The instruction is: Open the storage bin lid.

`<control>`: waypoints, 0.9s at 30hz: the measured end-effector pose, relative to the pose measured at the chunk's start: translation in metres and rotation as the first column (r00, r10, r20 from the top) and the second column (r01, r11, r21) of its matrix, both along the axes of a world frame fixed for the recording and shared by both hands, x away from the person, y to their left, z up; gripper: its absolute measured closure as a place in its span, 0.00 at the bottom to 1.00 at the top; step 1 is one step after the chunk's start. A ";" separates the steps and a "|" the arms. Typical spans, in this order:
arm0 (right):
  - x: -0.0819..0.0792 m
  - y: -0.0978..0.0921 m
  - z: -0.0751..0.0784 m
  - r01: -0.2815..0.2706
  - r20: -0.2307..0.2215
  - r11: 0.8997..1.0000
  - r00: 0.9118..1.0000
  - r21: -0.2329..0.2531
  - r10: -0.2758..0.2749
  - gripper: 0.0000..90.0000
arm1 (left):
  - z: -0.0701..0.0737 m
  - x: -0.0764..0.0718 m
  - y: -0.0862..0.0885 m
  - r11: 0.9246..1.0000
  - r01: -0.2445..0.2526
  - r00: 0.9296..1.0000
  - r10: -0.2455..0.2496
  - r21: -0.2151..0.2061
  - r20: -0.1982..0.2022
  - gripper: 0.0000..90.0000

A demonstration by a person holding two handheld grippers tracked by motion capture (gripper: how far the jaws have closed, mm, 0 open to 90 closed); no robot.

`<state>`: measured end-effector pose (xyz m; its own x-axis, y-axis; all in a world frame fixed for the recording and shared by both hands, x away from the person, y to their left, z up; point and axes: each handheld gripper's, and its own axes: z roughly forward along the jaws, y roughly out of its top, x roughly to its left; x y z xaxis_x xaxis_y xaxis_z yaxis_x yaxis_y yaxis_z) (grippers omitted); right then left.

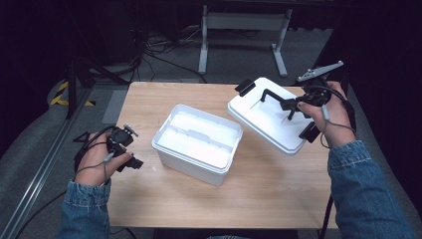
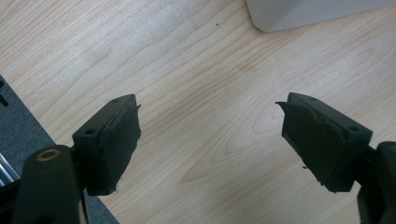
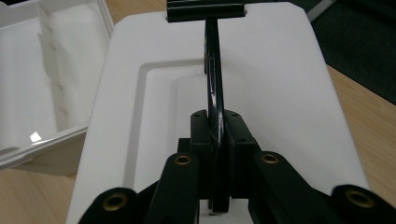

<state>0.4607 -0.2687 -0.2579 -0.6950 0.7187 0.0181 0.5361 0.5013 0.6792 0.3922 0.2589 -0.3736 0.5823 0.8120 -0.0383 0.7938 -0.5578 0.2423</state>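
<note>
At the upper right of the high view, the right gripper (image 1: 290, 106) clamps the black handle (image 3: 214, 70) of the white lid (image 1: 266, 117), tilted beside the open box (image 1: 196, 144). At lower left, the left gripper (image 2: 210, 140) hangs wide open over bare table (image 2: 187, 70).

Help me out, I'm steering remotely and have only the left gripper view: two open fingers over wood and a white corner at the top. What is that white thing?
Observer: It's a corner of an open white box in the middle of the table, lid off, with a divider inside.
Operator: Where's the lid?
Observer: The right gripper holds the white lid by its black handle, to the right of the box.
Operator: Is the lid lying flat?
Observer: No, in the high view it is tilted, with black latches at its ends.
Operator: And my gripper?
Observer: The left gripper is near the table's left edge, apart from the box.
</note>
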 end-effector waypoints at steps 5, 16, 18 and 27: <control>0.007 -0.009 -0.013 0.039 -0.028 0.999 0.999 -0.010 -0.039 0.94 | 0.000 0.000 0.000 1.000 0.003 1.000 -0.003 0.001 -0.002 0.22; 0.017 -0.022 -0.068 0.110 -0.082 0.994 0.990 -0.014 -0.111 0.94 | 0.001 0.000 0.001 1.000 -0.006 1.000 0.006 -0.002 0.015 0.23; 0.019 -0.024 -0.077 0.114 -0.094 0.993 0.989 -0.011 -0.115 0.94 | 0.001 0.001 0.002 1.000 0.000 1.000 0.000 0.008 0.016 0.23; 0.023 -0.033 -0.106 0.138 -0.123 0.990 0.983 -0.009 -0.138 0.94 | 0.000 0.001 0.002 1.000 -0.003 1.000 0.003 0.004 0.008 0.23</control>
<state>0.4837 -0.3018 -0.3641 -0.5816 0.8077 0.0966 0.6794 0.4171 0.6037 0.3932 0.2607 -0.3739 0.5801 0.8140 -0.0299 0.7935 -0.5565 0.2463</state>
